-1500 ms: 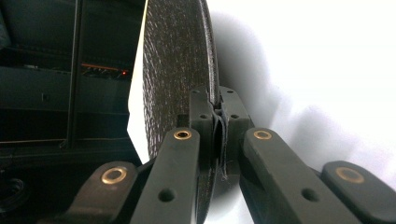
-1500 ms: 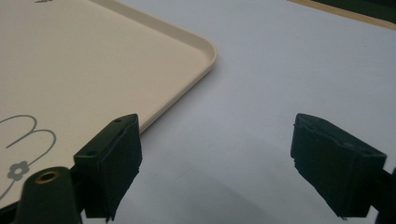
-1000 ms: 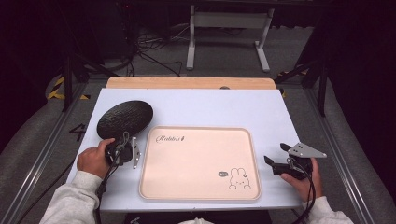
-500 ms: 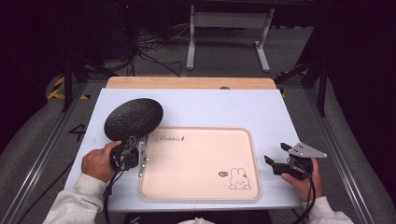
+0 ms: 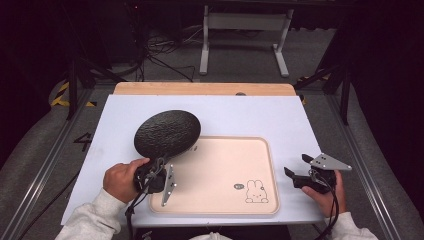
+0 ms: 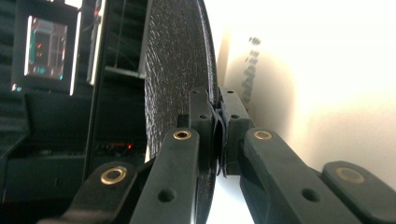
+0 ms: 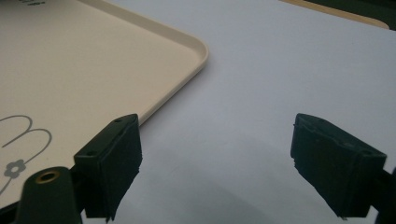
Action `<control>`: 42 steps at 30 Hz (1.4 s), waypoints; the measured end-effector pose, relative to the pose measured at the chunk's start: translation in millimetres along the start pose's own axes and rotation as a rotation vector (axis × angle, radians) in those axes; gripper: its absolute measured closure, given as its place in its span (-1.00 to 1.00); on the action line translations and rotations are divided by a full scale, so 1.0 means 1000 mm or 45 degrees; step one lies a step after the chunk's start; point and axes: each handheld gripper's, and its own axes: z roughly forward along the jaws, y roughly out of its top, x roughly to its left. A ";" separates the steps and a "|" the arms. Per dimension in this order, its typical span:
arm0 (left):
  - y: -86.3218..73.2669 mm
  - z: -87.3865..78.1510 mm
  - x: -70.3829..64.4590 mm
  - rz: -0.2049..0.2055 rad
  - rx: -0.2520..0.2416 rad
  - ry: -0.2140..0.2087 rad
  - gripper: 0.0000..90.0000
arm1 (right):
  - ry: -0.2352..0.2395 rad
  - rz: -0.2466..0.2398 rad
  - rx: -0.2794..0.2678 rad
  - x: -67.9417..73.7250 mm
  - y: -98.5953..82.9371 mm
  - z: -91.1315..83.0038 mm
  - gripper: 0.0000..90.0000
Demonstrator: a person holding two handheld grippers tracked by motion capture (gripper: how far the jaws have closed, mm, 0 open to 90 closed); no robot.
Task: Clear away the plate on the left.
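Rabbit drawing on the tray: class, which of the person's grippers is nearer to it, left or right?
Right. The right gripper sits open on the table just beyond the tray's edge beside the rabbit drawing; the left gripper, clamping the black plate, is across the tray.

The high view is looking forward and down from above the person's side, taking in the whole table (image 5: 235, 112) from some way off. The left gripper view is sitting close behind its jaws, facing along a black plate (image 6: 180, 70) seen edge-on. The right gripper view is looking low across the table, very near the tray (image 7: 93, 60). High and right gripper views are sharing the tray's corner.
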 end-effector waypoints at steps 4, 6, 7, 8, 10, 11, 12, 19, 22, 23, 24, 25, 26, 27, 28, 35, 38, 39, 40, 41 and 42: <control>0.010 0.002 -0.004 0.042 -0.024 -0.024 0.93 | -0.013 0.009 0.002 -0.001 -0.002 -0.002 -0.63; 0.014 0.002 -0.006 0.053 -0.040 -0.036 0.92 | -0.016 0.011 0.000 -0.001 -0.003 -0.004 -0.63; 0.016 0.002 -0.007 0.060 -0.048 -0.039 0.92 | -0.018 0.009 -0.001 -0.001 -0.003 -0.005 -0.63; 0.018 0.002 -0.008 0.055 -0.052 -0.042 0.92 | -0.021 0.011 -0.001 -0.001 -0.003 -0.006 -0.63; 0.022 0.001 -0.010 0.066 -0.075 -0.050 0.92 | -0.026 0.015 -0.002 -0.001 -0.004 -0.007 -0.63; 0.024 0.000 -0.010 0.077 -0.083 -0.057 0.92 | -0.028 0.016 -0.002 -0.001 -0.004 -0.007 -0.63; 0.027 0.000 -0.011 0.078 -0.094 -0.063 0.92 | -0.029 0.018 -0.001 -0.001 -0.005 -0.008 -0.63; 0.044 -0.005 -0.022 0.133 -0.157 -0.095 0.92 | -0.035 0.018 0.002 -0.002 -0.006 -0.009 -0.63; 0.051 -0.006 -0.028 0.155 -0.180 -0.116 0.92 | -0.032 0.017 0.003 -0.002 -0.006 -0.009 -0.63; 0.054 -0.006 -0.030 0.164 -0.189 -0.128 0.92 | -0.032 0.016 0.004 -0.002 -0.006 -0.009 -0.63; 0.056 -0.006 -0.031 0.164 -0.197 -0.142 0.92 | -0.031 0.012 0.008 -0.001 -0.006 -0.008 -0.63; 0.057 -0.006 -0.032 0.168 -0.208 -0.150 0.92 | -0.030 0.007 0.010 -0.001 -0.006 -0.008 -0.63; 0.059 -0.006 -0.034 0.171 -0.220 -0.159 0.92 | -0.030 0.004 0.012 -0.001 -0.006 -0.008 -0.63; 0.060 -0.007 -0.035 0.175 -0.227 -0.169 0.92 | -0.030 0.001 0.013 -0.001 -0.006 -0.008 -0.63; 0.061 -0.007 -0.036 0.171 -0.236 -0.177 0.92 | -0.030 0.000 0.014 -0.001 -0.006 -0.007 -0.63; 0.068 -0.007 -0.043 0.210 -0.251 -0.193 0.92 | -0.018 -0.006 0.022 0.000 -0.006 -0.006 -0.63; 0.069 -0.006 -0.045 0.219 -0.259 -0.202 0.91 | -0.016 -0.011 0.024 0.000 -0.005 -0.005 -0.62; 0.069 -0.005 -0.046 0.221 -0.261 -0.206 0.90 | -0.015 -0.009 0.023 0.000 -0.005 -0.005 -0.62; 0.069 -0.005 -0.046 0.214 -0.262 -0.211 0.89 | -0.015 -0.009 0.025 0.000 -0.005 -0.005 -0.63; 0.069 -0.004 -0.047 0.216 -0.264 -0.226 0.89 | -0.016 -0.010 0.025 0.000 -0.005 -0.005 -0.62; 0.069 -0.004 -0.048 0.222 -0.270 -0.218 0.89 | -0.015 -0.009 0.024 0.000 -0.005 -0.005 -0.62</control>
